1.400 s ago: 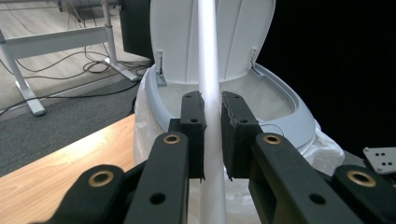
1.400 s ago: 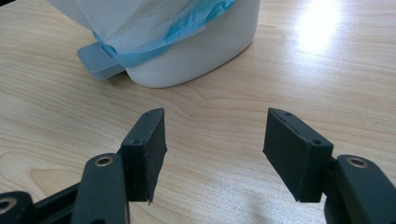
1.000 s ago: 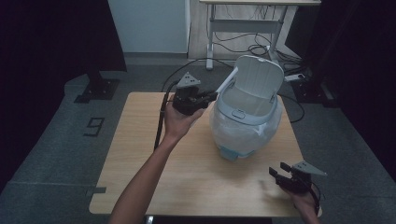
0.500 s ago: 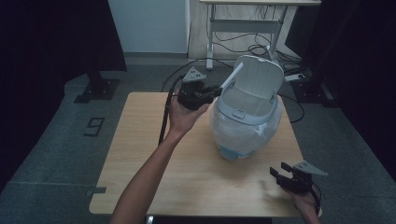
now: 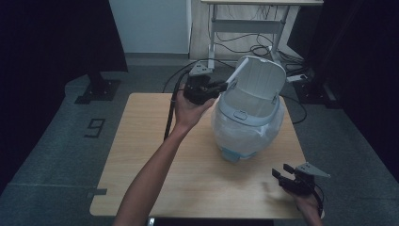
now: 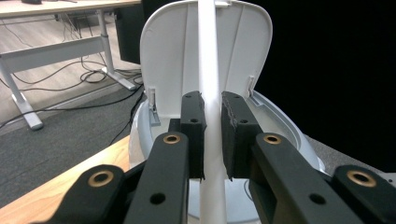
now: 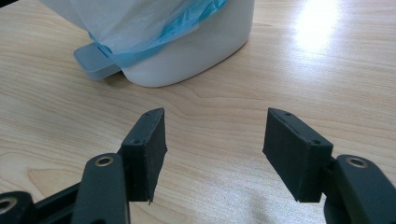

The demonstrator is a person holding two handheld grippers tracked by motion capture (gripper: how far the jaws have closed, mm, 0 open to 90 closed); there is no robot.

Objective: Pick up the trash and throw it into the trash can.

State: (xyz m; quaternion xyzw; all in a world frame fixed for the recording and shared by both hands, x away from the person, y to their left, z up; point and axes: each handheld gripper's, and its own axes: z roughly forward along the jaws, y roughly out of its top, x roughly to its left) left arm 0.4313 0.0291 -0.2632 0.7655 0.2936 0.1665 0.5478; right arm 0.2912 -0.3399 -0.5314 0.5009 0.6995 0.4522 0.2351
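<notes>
A light wooden table (image 5: 155,155) carries a white lidded bin (image 5: 247,122), standing just beyond the right claw (image 7: 212,154).

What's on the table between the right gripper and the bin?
Nothing: bare wooden table lies between the open right gripper and the bin, as the right gripper view shows.
</notes>
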